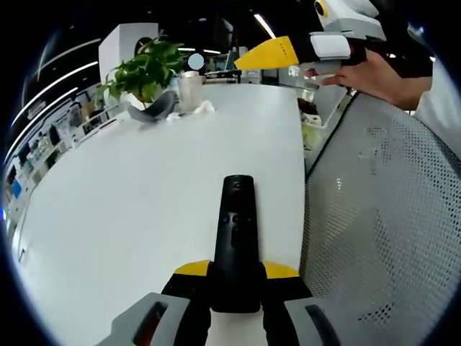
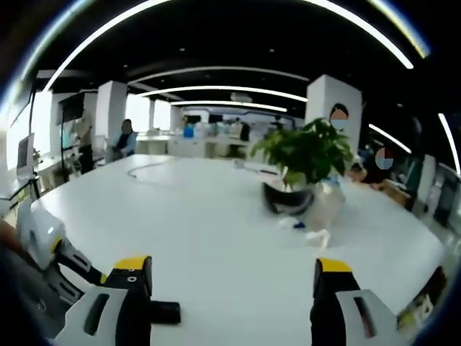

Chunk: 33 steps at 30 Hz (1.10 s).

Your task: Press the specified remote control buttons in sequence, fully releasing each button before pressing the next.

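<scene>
in the left gripper view, nearest the lens, we see the left gripper (image 1: 235, 277) with its yellow-tipped fingers (image 1: 193, 269) clenched on the near end of a black remote control (image 1: 235, 241). the remote control points away from the camera, button face up, its far end over the white worktop (image 1: 144, 209); we cannot tell whether its far end touches the surface.

the worktop takes up most of the left and centre of this view. a grey perforated chair back (image 1: 382, 223) stands at the worktop's right edge. toward the far end of the worktop stands a potted plant (image 1: 144, 72), with a pale cup (image 1: 190, 90) just beside it and crumpled white tissue (image 1: 194, 109) lying at the foot of the cup. at the upper right, the right gripper (image 1: 270, 54) hangs above the far worktop, held in a person's hand (image 1: 374, 76); from here we see one yellow tip.

in the right gripper view, we see that gripper's own fingers (image 2: 133, 281) released, wide apart, with bare worktop between them. the left gripper enters at the lower left, and a dark end of the remote control shows just beside the near finger. the potted plant stands well beyond, at centre right.
</scene>
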Each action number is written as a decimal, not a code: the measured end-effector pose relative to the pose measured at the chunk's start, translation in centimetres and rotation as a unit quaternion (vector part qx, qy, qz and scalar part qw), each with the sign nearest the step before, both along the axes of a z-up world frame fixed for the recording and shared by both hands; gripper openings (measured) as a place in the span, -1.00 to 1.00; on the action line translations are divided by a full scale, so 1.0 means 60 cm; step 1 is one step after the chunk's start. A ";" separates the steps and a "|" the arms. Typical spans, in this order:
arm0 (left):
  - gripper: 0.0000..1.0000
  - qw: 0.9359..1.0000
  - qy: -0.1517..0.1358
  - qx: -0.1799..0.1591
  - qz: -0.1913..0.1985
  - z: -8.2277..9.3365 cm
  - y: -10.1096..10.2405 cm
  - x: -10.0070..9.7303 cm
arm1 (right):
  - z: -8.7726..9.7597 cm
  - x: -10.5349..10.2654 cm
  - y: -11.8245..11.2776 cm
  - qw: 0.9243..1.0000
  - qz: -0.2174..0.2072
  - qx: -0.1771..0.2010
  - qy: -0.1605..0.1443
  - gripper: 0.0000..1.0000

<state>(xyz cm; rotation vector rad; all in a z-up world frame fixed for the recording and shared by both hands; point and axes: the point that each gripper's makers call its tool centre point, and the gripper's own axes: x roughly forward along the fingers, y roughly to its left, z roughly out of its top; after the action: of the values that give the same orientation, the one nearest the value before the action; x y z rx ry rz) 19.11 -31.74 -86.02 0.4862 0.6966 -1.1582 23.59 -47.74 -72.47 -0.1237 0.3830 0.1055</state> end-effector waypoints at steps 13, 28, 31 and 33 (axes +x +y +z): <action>-0.51 0.999 0.009 0.030 -0.008 -0.005 0.026 0.044 | -0.002 0.001 -0.006 1.000 -0.009 0.000 0.002 0.82; -0.51 0.998 0.013 0.053 -0.035 -0.007 0.035 0.060 | -0.011 0.002 0.001 1.000 0.001 -0.005 0.017 0.83; -0.51 0.998 0.012 0.052 -0.044 -0.007 0.038 0.063 | -0.007 0.002 0.002 1.000 0.002 -0.004 0.010 0.85; -0.51 0.997 0.014 0.055 -0.045 -0.008 0.041 0.067 | -0.008 0.002 0.001 1.000 0.001 -0.003 0.012 0.85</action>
<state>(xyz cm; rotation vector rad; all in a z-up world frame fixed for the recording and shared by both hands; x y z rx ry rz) 23.14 -29.30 -86.49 0.5996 0.7721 -1.2180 23.74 -47.66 -72.97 -0.1292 0.4078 0.1088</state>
